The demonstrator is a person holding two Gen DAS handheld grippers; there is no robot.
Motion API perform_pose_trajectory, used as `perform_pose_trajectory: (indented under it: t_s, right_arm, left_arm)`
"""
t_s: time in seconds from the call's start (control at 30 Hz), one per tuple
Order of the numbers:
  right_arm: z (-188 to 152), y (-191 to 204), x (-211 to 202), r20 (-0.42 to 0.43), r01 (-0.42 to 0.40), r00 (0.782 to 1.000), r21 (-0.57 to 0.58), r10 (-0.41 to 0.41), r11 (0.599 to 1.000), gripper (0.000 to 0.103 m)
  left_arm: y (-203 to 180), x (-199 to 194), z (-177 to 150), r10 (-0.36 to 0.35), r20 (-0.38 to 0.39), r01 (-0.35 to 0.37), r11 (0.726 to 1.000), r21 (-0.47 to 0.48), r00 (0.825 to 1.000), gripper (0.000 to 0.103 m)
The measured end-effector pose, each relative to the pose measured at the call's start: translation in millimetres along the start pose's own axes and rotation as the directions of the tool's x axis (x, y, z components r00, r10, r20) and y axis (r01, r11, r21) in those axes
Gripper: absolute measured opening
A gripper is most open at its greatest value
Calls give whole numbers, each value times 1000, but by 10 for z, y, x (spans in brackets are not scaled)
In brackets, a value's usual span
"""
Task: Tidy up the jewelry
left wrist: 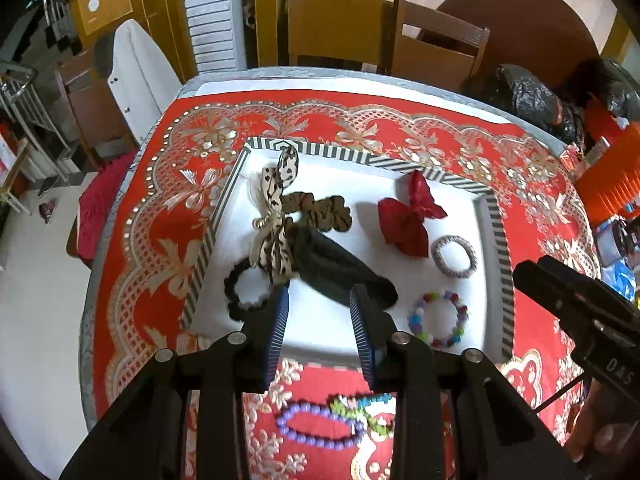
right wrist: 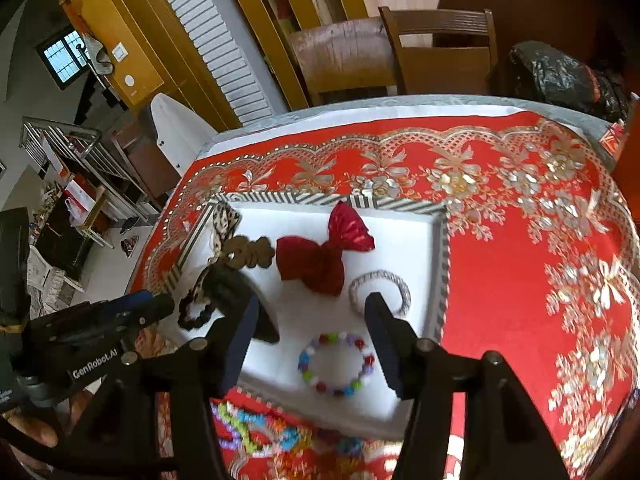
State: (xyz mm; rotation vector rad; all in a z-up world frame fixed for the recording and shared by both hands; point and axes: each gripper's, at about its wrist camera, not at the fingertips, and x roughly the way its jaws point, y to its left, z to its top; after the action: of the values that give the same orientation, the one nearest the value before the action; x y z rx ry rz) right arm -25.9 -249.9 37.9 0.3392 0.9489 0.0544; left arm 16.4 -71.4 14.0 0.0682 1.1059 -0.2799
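A white tray with a striped rim [left wrist: 208, 256] lies on the red patterned cloth. In it are a leopard bow [left wrist: 276, 208], a brown scrunchie [left wrist: 320, 210], a red bow [left wrist: 408, 220], a grey scrunchie [left wrist: 438, 258], a black scrunchie [left wrist: 232, 280], a black fabric piece [left wrist: 340, 268] and a multicolour bead bracelet [right wrist: 332, 338]. My left gripper [left wrist: 320, 320] hangs open above the tray's near side, nothing between its fingers. My right gripper [right wrist: 314, 332] is open above the bead bracelet, clear of it. A purple bead bracelet [left wrist: 304, 407] and other coloured bracelets [right wrist: 248, 432] lie on the cloth in front of the tray.
Wooden chairs [right wrist: 440, 52] stand behind the table, and a black plastic bag [right wrist: 560, 76] sits at its far right corner. An orange ribbed object [left wrist: 612, 176] is at the right edge. The table drops off to the floor on the left [left wrist: 92, 280].
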Motion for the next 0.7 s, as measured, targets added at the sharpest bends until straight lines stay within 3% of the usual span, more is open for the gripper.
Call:
perform_pose_trajectory:
  t_s: [0.7]
  right_arm:
    - [-803, 42, -715, 3, 8, 1000, -44, -8, 999, 60]
  left_arm:
    - [-166, -571, -666, 29, 58, -30, 999, 18, 998, 18]
